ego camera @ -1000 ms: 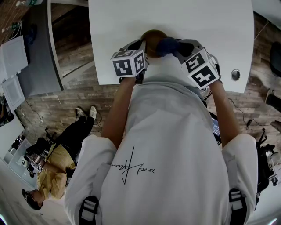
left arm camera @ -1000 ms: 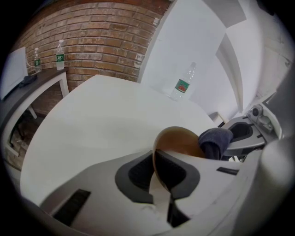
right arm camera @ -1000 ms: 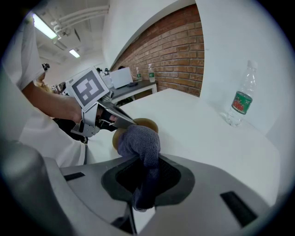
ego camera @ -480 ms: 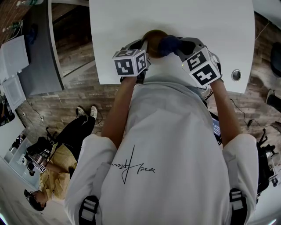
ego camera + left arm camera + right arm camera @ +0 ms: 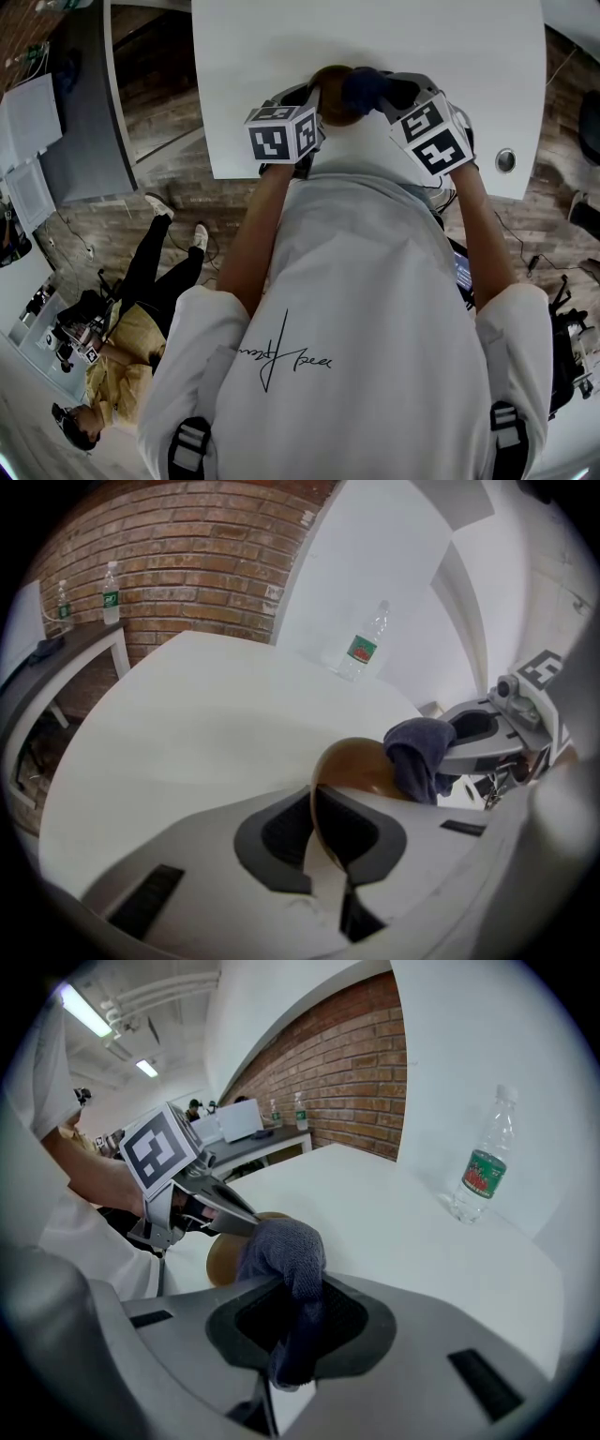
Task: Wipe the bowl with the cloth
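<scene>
Left gripper has its jaws pinched on the thin rim of the glossy brown round bowl, holding it tipped on edge at the lower centre of the left gripper view, over the white tabletop. Right gripper is clamped on the dark blue terry cloth, and the bunched end pokes forward against the bowl, mid-frame in the right gripper view. The wipe looks to be under way, I'd say.

Now the risks. That rim grip is narrow and the bowl looks slick, so a hard push from the cloth could twist it in the jaws or pop it free onto the table. Only a small wad of cloth sticks out past the right jaws, so pressing deep may bring the hard jaw tips onto the bowl. Over at upper right of the left gripper view, the clear plastic water bottle with the green label stands well apart, out of trouble.
</scene>
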The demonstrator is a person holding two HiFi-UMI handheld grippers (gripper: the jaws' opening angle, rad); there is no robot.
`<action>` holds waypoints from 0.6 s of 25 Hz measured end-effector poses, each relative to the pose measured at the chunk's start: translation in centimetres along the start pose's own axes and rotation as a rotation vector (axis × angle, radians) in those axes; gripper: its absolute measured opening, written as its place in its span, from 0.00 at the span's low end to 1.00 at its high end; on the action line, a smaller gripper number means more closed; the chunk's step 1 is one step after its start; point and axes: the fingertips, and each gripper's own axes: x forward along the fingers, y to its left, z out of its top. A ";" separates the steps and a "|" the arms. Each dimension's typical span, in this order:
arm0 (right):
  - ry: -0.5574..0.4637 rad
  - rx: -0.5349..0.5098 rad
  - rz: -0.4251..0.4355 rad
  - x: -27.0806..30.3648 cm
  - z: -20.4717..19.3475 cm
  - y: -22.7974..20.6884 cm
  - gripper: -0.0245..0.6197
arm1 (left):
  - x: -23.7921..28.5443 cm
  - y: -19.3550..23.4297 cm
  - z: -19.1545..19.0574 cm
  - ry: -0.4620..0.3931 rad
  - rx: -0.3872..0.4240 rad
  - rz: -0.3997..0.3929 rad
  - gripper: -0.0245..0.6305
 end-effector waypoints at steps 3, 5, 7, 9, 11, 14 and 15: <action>-0.003 -0.005 -0.006 -0.1 0.3 -0.3 0.12 | 0.0 -0.4 0.1 0.003 0.007 -0.006 0.05; -0.012 -0.008 -0.007 0.1 0.4 -0.4 0.12 | 0.1 -0.5 0.0 0.005 0.009 -0.008 0.05; -0.009 -0.010 -0.006 0.4 0.4 -0.4 0.12 | 0.1 -0.4 0.0 0.006 0.011 -0.008 0.05; 0.005 -0.009 -0.007 0.4 0.5 -0.5 0.12 | 0.1 -0.3 -0.1 0.007 0.012 -0.007 0.05; 0.012 -0.008 -0.007 0.5 0.5 -0.5 0.12 | 0.2 -0.2 -0.1 0.007 0.013 -0.006 0.05; 0.014 -0.010 -0.004 0.7 0.4 -0.5 0.12 | 0.2 -0.2 -0.2 0.006 0.013 -0.007 0.05; 0.015 -0.011 -0.003 0.8 0.4 -0.5 0.12 | 0.2 -0.2 -0.2 0.006 0.013 -0.006 0.05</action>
